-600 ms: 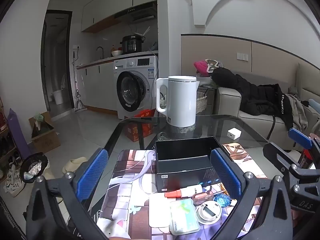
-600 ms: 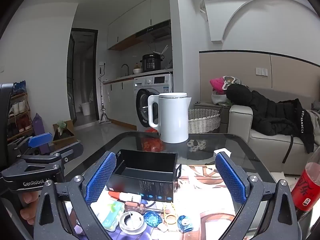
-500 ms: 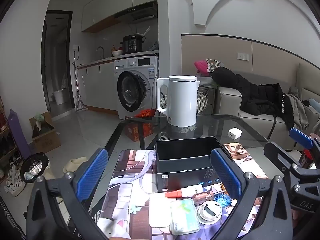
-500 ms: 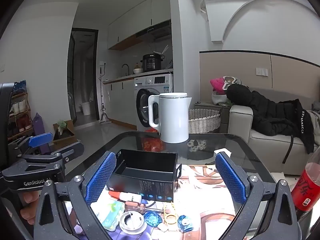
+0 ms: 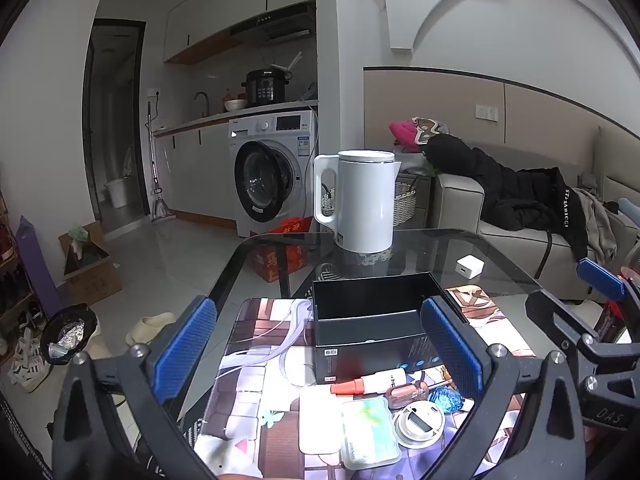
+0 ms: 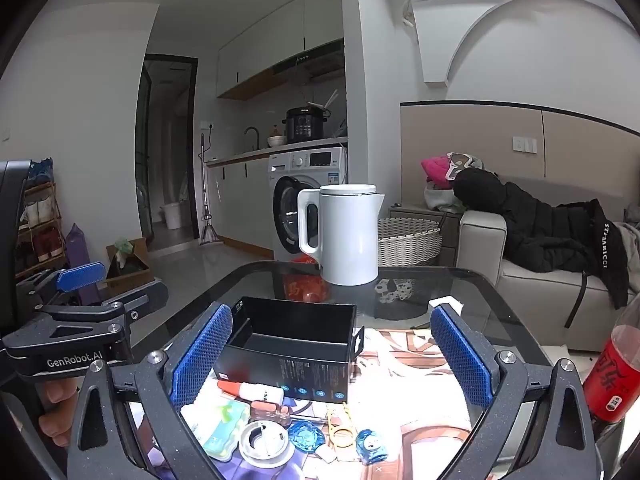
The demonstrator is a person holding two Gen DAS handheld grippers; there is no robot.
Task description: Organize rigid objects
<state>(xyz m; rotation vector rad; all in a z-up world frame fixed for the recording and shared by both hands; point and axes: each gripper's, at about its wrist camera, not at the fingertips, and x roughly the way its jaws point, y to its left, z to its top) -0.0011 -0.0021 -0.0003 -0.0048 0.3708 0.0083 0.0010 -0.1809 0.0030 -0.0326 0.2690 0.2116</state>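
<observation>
1. The left gripper (image 5: 320,354) is held wide open above the near edge of the table (image 5: 420,248), with nothing between its blue pads.
2. The right gripper (image 6: 330,354) is likewise spread wide and empty.
3. "GenRobot.AI" is printed on the left gripper's body, seen at the left of the right wrist view.
4. An open black box (image 5: 372,322) is set on a patterned mat (image 5: 260,368); its side print cannot be read.
5. Small items are clustered just near the box: a red-capped tube (image 5: 370,383), a pink bottle (image 5: 406,392), a round white case (image 5: 419,424), a pale green pack (image 5: 370,432).
6. A white kettle (image 5: 362,200) stands at the far side.
7. "STARARICCI" is lettered on a black jacket (image 6: 552,228) on the sofa.
</observation>
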